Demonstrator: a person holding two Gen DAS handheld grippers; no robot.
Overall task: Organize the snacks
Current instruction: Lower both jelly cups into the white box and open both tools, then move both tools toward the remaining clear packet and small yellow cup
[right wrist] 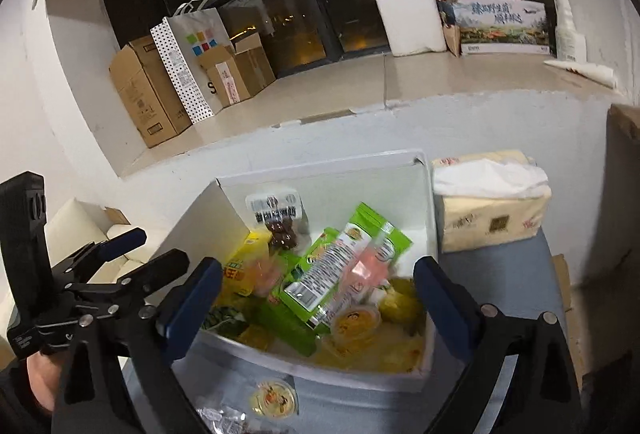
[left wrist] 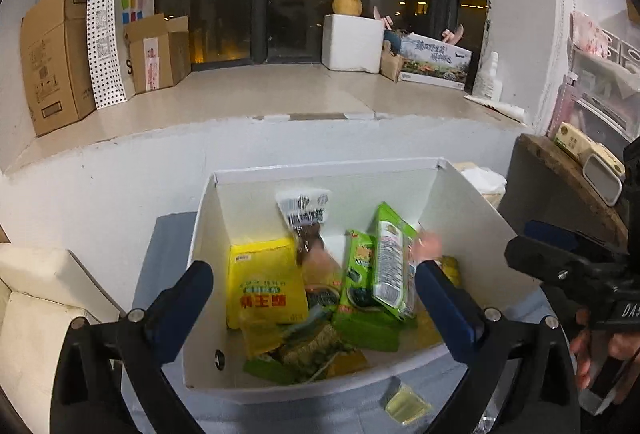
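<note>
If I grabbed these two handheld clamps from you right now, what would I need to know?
Left gripper: fingers wide open, empty. Right gripper: the same. Both sit above the white box.
Done: most snacks are in the box, including a yellow bag and green packets.
Left: a jelly cup and some clear-wrapped pieces lie on the grey table in front of the box, plus a small yellow packet.

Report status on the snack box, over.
Left gripper and right gripper open, empty. White box holds mixed snack packets. Jelly cup outside the box. Nothing blocking.
</note>
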